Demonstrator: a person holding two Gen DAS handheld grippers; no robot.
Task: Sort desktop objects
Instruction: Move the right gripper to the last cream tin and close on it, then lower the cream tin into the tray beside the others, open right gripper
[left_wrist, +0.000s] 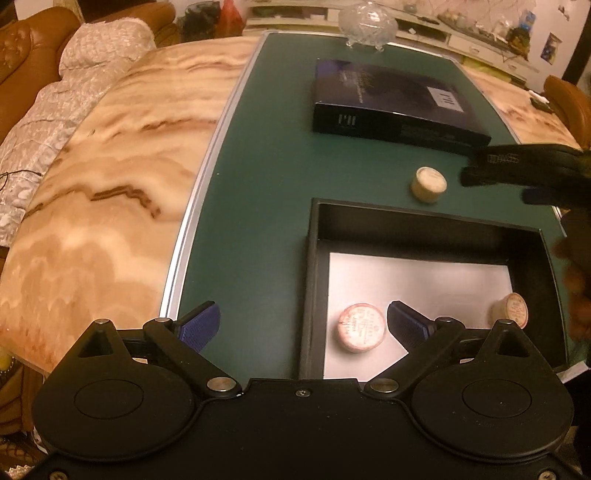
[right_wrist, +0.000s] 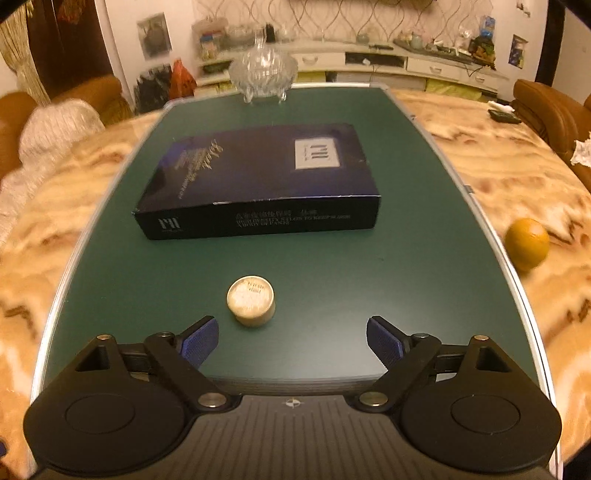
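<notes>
A small round cream box (right_wrist: 251, 301) stands on the green mat (right_wrist: 332, 266), just ahead and left of centre of my open, empty right gripper (right_wrist: 291, 341). In the left wrist view the same box (left_wrist: 428, 184) sits beyond the black tray (left_wrist: 314, 258), with the right gripper's fingers (left_wrist: 517, 170) reaching in from the right beside it. The tray holds two round boxes, one pink-lidded (left_wrist: 361, 326) and one at its right side (left_wrist: 511, 310). My left gripper (left_wrist: 303, 325) is open and empty, over the tray's near left corner.
A dark blue flat box (right_wrist: 258, 181) lies mid-mat; it also shows in the left wrist view (left_wrist: 395, 99). A glass bowl (right_wrist: 264, 72) stands at the mat's far edge. An orange (right_wrist: 526, 240) lies on the marble table (right_wrist: 498, 166) right of the mat.
</notes>
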